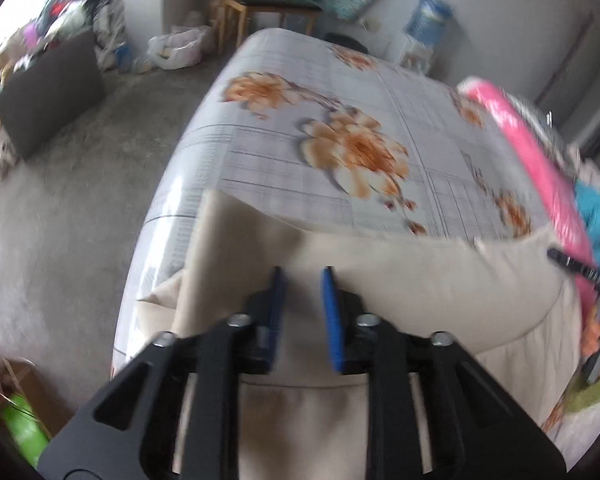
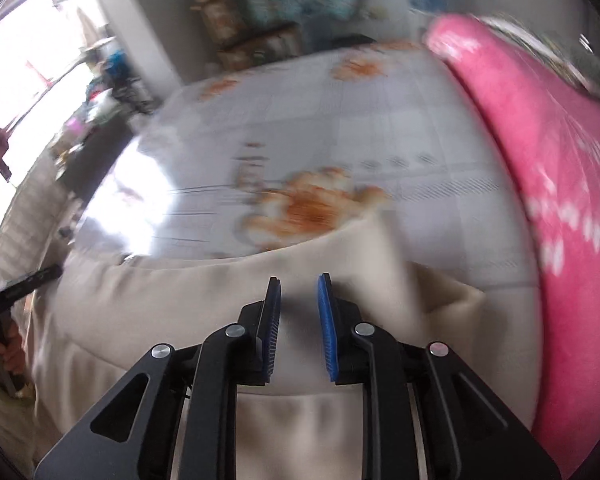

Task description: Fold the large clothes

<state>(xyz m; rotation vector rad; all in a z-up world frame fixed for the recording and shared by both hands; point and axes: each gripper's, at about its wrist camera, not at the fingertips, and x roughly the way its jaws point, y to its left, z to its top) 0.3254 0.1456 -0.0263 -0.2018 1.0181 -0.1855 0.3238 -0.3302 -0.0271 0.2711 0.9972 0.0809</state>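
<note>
Since the beige garment (image 1: 400, 292) lies spread on the flower-print bed (image 1: 300, 128) right under and ahead of both tongs, its folded edge should be laid down level with both ends even. Left tongs (image 1: 302, 276) and right tongs (image 2: 299, 284) each show a narrow gap, cloth visible behind it, yet I cannot tell whether either pinches it.

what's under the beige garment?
The beige garment lies on a floral sheet covering the bed. The sheet shows beyond the garment's far edge and at the left side. Whatever lies beneath the garment's middle is covered, so I cannot tell.
</note>
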